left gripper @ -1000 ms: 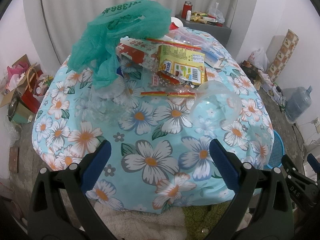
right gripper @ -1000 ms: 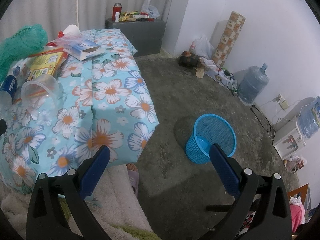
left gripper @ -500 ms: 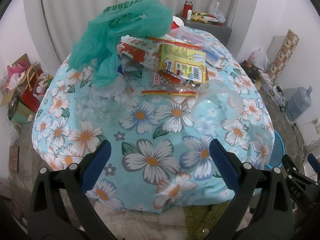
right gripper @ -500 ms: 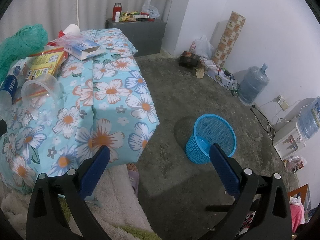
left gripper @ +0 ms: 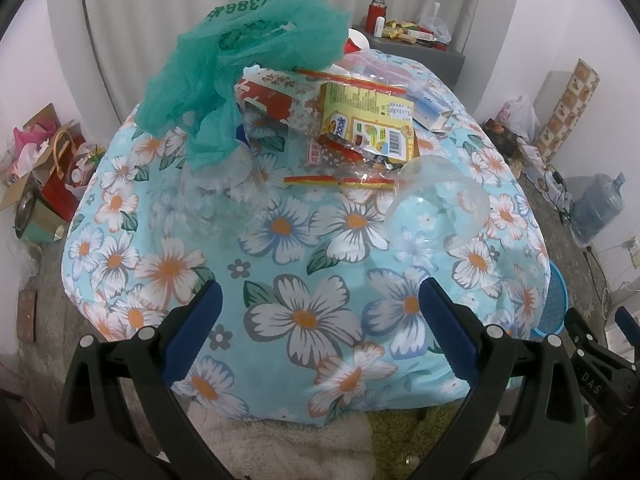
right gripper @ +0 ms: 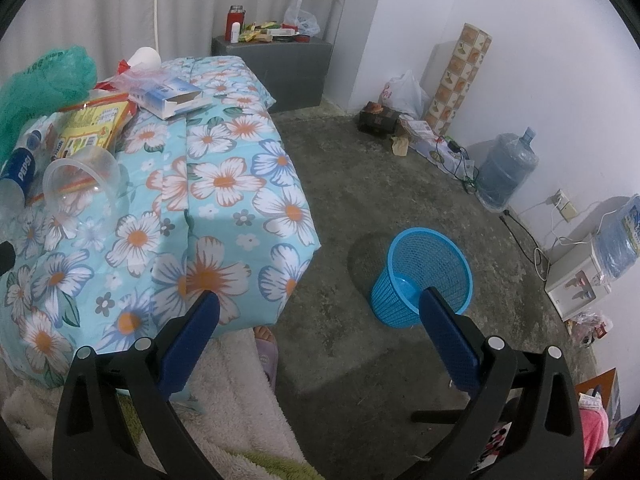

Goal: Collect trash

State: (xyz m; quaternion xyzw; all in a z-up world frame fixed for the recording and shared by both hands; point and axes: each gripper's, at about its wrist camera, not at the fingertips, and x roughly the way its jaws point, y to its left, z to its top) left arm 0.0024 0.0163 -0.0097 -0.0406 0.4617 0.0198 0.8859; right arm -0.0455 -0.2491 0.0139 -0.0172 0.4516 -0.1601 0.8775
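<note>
In the left wrist view, the green plastic bag (left gripper: 256,60) sits crumpled at about 11 o'clock on the table with the floral cloth (left gripper: 304,280), draped partly over a clear plastic bottle (left gripper: 216,196) lying on its side. Just to its right lie a red-and-white carton (left gripper: 276,96), a yellow snack packet (left gripper: 368,124) and crumpled clear wrappers with red strips (left gripper: 340,178), then a clear plastic cup (left gripper: 438,204) tipped on its side at about 1 o'clock. The left gripper (left gripper: 318,300) hovers above the near edge of the cloth, its blue pads wide apart and holding nothing. In the right wrist view, an open white-and-blue box (right gripper: 170,96) lies at 11 o'clock on the table, and the blue mesh waste basket (right gripper: 424,276) stands on the concrete floor (right gripper: 360,184) toward 4 o'clock, well apart from the table. The right gripper (right gripper: 318,300) is spread open and empty, its right pad overlapping the basket's near rim.
</note>
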